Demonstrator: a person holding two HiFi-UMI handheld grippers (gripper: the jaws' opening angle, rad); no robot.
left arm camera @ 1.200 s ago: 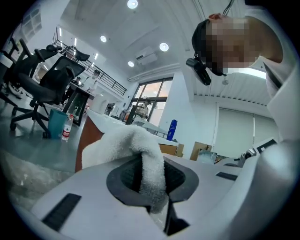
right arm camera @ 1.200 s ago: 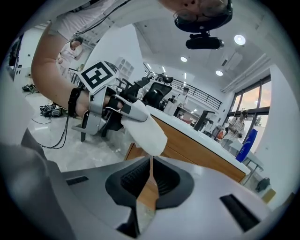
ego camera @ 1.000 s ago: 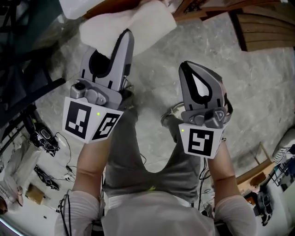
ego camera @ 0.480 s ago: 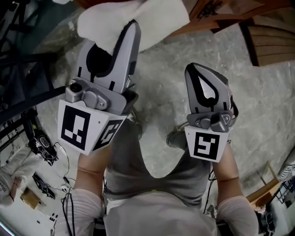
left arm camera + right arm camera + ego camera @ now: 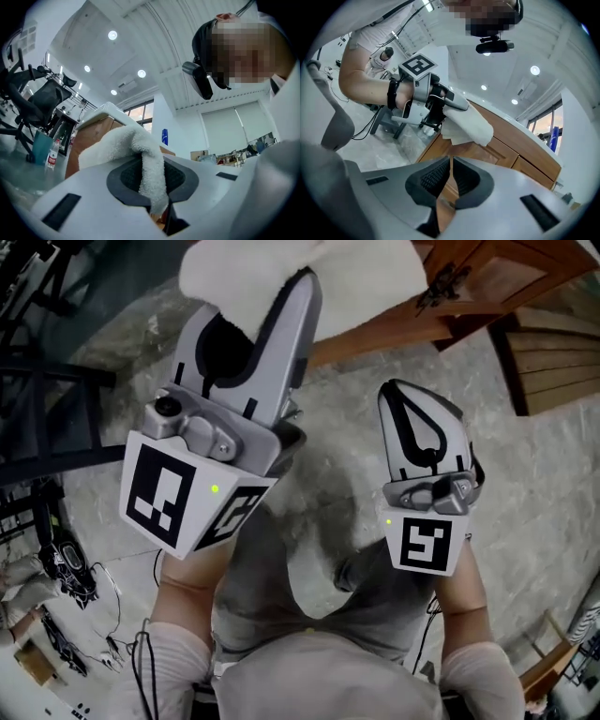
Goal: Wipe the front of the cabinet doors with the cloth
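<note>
White terry cloth is held clamped in the jaws of the left gripper. In the left gripper view, one fold of it is pinched between the dark pads, and the rest is bunched above them and to their left. In the right gripper view, the cloth is seen draped off the tip of the left gripper, in front of the upper part of a wooden cabinet door (whether it is pressed to the wood cannot be told). The right gripper is held beside the left one and lower in the head view. Its jaws are brought together, with nothing caught between them. Grey stone floor is seen beneath both grippers, and the person's grey-trousered legs are seen below them. A water bottle is made out at the far left of the left gripper view.
</note>
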